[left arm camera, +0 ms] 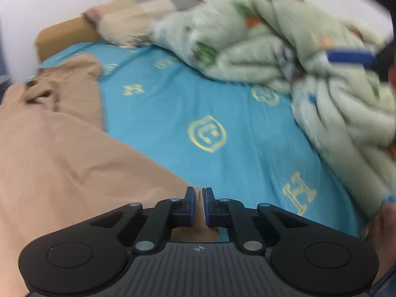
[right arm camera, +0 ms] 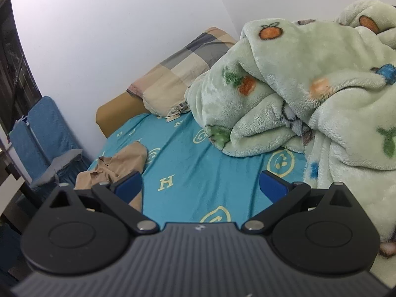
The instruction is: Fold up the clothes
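Note:
A tan garment [left arm camera: 49,148] lies spread over the left side of a blue patterned bedsheet [left arm camera: 198,99]. My left gripper [left arm camera: 199,198] is shut on the garment's near edge, and a fold of tan cloth shows between its blue pads. In the right wrist view the same garment [right arm camera: 118,163] lies crumpled at the left. My right gripper [right arm camera: 200,185] hangs open above the sheet [right arm camera: 198,153] with nothing between its fingers. The left pad overlaps the garment in the picture. In the left wrist view, blurred blue fingers [left arm camera: 351,58] of the right gripper show at the upper right.
A thick pale green fleece blanket [right arm camera: 309,86] is heaped over the right side of the bed. A checked pillow [right arm camera: 185,69] lies at the head by the white wall. A blue padded chair [right arm camera: 42,136] stands beside the bed on the left.

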A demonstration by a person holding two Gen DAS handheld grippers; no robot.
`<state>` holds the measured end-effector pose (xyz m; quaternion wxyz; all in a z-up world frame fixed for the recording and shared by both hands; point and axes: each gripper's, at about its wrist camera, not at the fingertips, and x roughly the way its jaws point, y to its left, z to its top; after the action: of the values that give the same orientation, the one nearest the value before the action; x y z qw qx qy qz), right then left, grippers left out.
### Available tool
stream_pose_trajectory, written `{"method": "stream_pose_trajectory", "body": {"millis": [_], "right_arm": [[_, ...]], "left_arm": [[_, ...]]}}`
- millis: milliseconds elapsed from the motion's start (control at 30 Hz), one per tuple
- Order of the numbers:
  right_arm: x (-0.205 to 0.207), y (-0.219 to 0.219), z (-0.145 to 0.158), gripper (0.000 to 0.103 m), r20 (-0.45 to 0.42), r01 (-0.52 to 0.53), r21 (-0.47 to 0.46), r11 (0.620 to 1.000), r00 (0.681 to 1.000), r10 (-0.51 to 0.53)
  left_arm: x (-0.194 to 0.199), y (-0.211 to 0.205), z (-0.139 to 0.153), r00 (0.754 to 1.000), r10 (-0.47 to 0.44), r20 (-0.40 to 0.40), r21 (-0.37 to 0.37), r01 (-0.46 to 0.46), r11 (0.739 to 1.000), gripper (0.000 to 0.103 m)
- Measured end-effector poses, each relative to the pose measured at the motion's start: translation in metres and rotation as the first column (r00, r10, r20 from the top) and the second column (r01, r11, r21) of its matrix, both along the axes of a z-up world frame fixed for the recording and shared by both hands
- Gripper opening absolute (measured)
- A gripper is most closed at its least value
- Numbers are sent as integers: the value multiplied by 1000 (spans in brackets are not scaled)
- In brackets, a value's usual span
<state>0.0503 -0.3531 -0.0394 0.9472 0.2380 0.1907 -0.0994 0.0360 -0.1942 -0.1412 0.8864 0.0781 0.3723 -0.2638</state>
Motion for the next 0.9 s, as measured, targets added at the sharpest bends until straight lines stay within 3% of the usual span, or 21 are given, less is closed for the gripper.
{"method": "stream_pose_trajectory", "body": {"millis": [133,267,400,533,633,733,767,800,900], "right_arm": [[-8,-1,4,103,16,20,-23,1000,1000,-20],[-13,-1,5,103,15,20,-14,1000,1000,-20],[-10,5,5,103,12,0,-17,1000,1000,1],[-9,12,4,103,1,-36,-23,999,999,36],[-8,18,3,103,-5,-60,-29,998,998,60],[-8,23,3,103,-10,-78,-41,996,997,78],[-8,23,2,103,-12,-82,-41,996,997,82],[-8,24,2,103,-14,-86,-41,995,996,86],[-6,26,1,103,-20,-98,-33,995,995,97]], "left_arm": [[-21,47,49,996,91,-19,-162,-92,982,8],[-53,112,93,975,217,-41,-317,-218,923,7],[-69,172,96,911,366,-187,-356,-411,839,2],[-68,206,76,823,438,-361,-309,-549,777,2],[-61,205,77,827,455,-331,-288,-548,785,3],[-52,194,77,834,453,-314,-239,-531,813,26],[-49,193,76,834,450,-320,-226,-528,818,42],[-49,189,74,833,448,-323,-223,-527,820,52],[-46,190,70,822,460,-336,-229,-545,807,58]]}}
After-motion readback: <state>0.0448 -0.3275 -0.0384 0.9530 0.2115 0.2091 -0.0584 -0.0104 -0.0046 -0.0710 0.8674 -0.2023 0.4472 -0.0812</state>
